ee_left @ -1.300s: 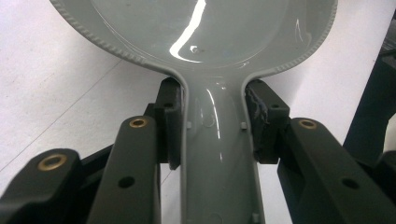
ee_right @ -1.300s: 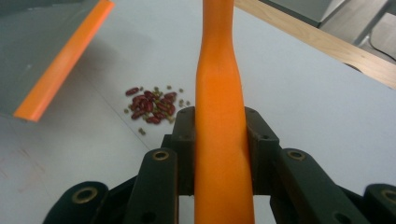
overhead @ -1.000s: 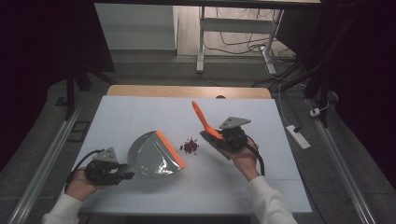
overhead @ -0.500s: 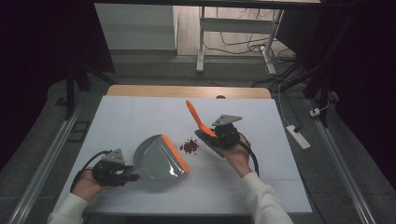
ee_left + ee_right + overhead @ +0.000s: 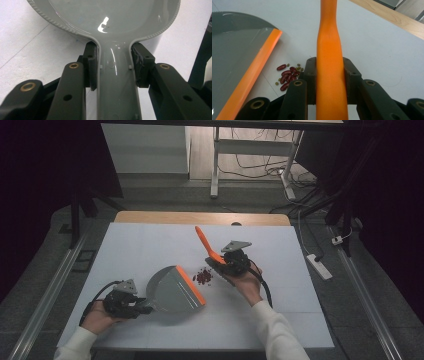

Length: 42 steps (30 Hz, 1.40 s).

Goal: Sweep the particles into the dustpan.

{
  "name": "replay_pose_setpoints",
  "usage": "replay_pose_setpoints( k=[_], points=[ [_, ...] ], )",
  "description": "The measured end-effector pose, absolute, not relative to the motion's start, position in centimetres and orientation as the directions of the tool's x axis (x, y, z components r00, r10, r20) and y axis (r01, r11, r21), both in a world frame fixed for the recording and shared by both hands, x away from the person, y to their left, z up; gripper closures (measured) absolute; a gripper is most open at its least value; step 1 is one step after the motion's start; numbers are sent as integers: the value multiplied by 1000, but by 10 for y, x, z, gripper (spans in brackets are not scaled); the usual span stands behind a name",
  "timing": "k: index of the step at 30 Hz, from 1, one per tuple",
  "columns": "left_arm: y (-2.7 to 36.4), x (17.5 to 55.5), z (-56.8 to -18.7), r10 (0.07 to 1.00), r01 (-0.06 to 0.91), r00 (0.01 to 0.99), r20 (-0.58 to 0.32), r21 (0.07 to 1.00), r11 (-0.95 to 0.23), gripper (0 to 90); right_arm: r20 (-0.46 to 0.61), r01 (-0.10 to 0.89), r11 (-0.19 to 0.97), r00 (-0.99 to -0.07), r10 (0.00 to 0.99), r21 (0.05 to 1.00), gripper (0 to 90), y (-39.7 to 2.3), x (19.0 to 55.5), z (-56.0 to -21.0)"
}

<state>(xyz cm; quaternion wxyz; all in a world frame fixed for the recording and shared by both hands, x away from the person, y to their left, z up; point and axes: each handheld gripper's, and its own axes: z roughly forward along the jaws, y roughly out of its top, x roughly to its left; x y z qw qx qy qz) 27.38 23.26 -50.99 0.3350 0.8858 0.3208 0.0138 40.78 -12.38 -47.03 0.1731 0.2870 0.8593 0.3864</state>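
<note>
Green beans (image 5: 298,66) among red beans (image 5: 287,76)

Beans (image 5: 202,276) btwn dustpan (image 5: 175,292) & brush (image 5: 206,242)

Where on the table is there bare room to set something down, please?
Free: the far strip of the table before its wooden edge, and the right side beyond the right tool. Crowded: the middle, where beans lie between dustpan and orange brush handle.
</note>
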Motion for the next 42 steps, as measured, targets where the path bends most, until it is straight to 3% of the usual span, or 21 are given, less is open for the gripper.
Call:
replay_pose_setpoints(
  k=[42],
  points=[
    [224, 280, -519, 566, 573, 795, -217, 574, -585, 621, -114, 351, 601, -792, 600, 718, 697, -93, 428, -490]
  ],
)
